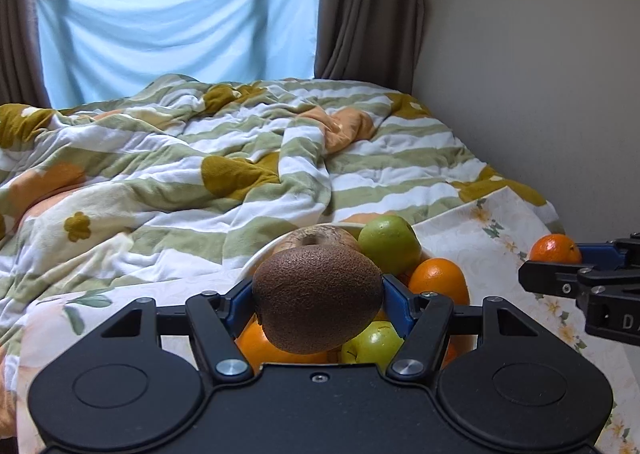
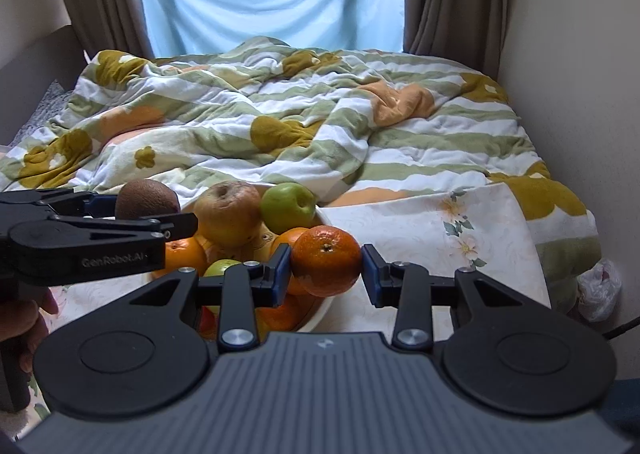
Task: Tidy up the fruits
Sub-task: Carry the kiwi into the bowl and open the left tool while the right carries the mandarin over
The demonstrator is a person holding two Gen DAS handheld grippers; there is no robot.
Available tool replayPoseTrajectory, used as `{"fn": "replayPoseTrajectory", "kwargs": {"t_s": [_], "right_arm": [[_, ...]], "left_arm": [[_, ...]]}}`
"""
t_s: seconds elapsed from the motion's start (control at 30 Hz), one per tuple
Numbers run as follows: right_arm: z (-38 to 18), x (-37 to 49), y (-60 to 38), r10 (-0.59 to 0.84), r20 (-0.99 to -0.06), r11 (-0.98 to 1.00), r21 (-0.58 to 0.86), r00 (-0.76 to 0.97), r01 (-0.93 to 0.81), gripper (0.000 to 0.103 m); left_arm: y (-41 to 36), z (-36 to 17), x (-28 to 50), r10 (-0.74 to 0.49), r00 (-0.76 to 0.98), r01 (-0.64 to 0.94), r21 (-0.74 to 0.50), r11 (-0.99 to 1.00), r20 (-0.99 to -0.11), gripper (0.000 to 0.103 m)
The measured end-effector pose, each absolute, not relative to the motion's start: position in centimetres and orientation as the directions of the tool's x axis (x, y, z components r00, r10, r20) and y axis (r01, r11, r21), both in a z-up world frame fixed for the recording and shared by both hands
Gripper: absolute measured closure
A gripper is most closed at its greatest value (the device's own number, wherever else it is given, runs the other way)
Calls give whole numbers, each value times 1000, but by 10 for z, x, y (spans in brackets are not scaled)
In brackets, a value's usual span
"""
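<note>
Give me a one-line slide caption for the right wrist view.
Right tool grips a mandarin above the fruit bowl; the left tool holds a kiwi nearby.

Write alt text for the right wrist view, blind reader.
The right gripper holds an orange above a white bowl piled with fruit. At left, the left gripper holds a brown kiwi; a rumpled striped duvet lies behind.

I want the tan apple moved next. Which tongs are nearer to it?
Left. The left tongs, shut on the kiwi, hang just in front of the tan apple. The right tongs, holding the mandarin, sit farther off, past the green apple.
</note>
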State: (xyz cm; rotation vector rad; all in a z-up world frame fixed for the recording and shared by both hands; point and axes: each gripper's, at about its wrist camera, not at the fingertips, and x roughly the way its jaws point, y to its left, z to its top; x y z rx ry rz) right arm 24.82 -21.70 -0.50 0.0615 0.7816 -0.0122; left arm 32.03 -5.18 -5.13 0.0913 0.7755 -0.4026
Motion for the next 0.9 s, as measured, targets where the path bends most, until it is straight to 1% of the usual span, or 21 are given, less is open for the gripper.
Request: {"fn": "replayPoseTrajectory", "kwargs": {"t_s": [0.17, 0.27, 0.33, 0.37, 0.4, 0.63, 0.9], "right_arm": [[-13, 256, -224, -15, -723, 996, 50, 691, 75, 50], [-17, 259, -228, -24, -731, 994, 54, 682, 93, 50], [-19, 260, -230, -31, -735, 993, 54, 678, 105, 50], [-19, 260, -231, -36, -736, 992, 53, 676, 110, 50], [-20, 260, -231, -39, -738, 992, 53, 674, 116, 50], [-17, 264, -231, -31, -735, 993, 53, 677, 103, 50], [-11, 280, -216, 29, -723, 998, 62, 690, 23, 50]], "left_arm": [[-60, -63, 325, -314, 640, 400, -45, 915, -701, 33], [-60, -66, 325, -316, 651, 397, -45, 917, -690, 31], [-59, -63, 323, -325, 669, 392, -54, 919, -669, 20], [-58, -61, 323, -324, 677, 387, -55, 920, -660, 11], [-58, -59, 322, -324, 684, 383, -56, 922, -654, 5], [-48, -45, 313, -310, 694, 376, -40, 926, -649, 4], [-18, -30, 296, -254, 696, 313, -35, 949, -671, 1]]}}
